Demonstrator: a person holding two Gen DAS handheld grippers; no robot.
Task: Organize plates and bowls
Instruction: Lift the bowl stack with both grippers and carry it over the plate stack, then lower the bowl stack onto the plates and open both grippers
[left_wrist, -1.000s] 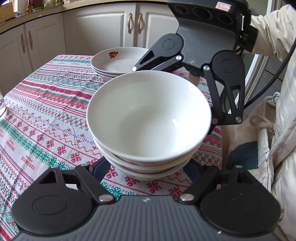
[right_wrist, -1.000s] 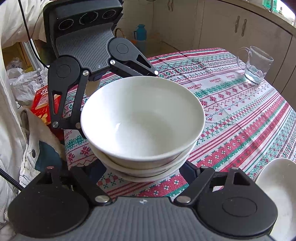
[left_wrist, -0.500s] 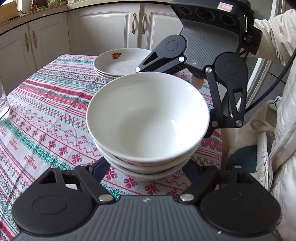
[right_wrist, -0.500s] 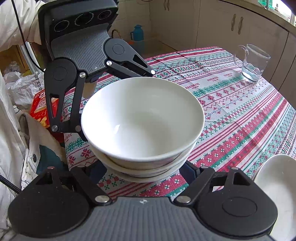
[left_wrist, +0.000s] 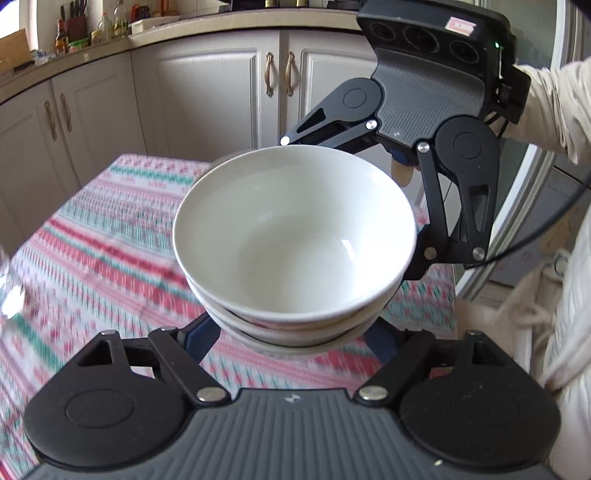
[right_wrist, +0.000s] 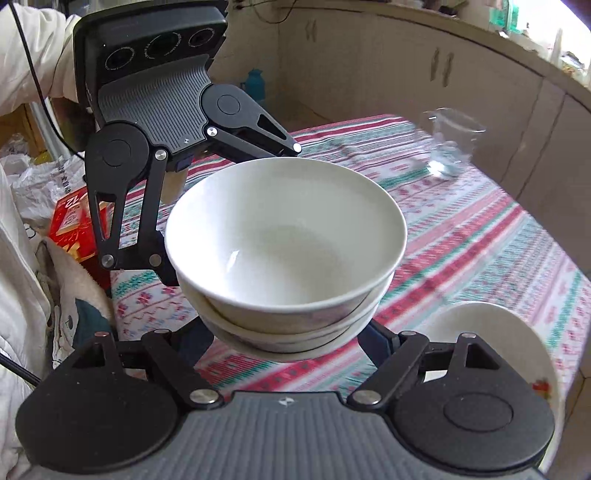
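**A:** Where's the stack of bowls (left_wrist: 295, 258)?

**B:** Up off the table (left_wrist: 92, 258), over its near right part, clear of the striped red, green and white tablecloth (right_wrist: 480, 240). White, nested, at least three by the rims. Top bowl (right_wrist: 284, 236) empty and upright.

**A:** Held how?

**B:** From two opposite sides. Left hand-held gripper (left_wrist: 291, 338) clamped on the lower bowls, blue fingers (left_wrist: 199, 334) pressed against the stack low on either flank. Right hand-held gripper (right_wrist: 288, 343) gripping the same stack from the far side, likewise low down, under the top rim. Both angled downward, facing each other across the bowls.

**A:** Any gap between pads and china?

**B:** None to be seen in either wrist view. Fingertips partly hidden beneath the widest rim, though.

**A:** Plates?

**B:** One white plate (right_wrist: 498, 350) with a small red flower print, on the table just right of the right gripper in its own view, partly cut off by the gripper body. Can't tell whether more lie under it.

**A:** Anything else around?

**B:** Glass mug (right_wrist: 450, 147), blurred, near the far end of the table, well apart from the bowls. Pale cabinets (left_wrist: 207, 103) beyond the table. Red box (right_wrist: 74, 218) off the table's edge, beside a cream sleeve (right_wrist: 33, 48) behind the left gripper.
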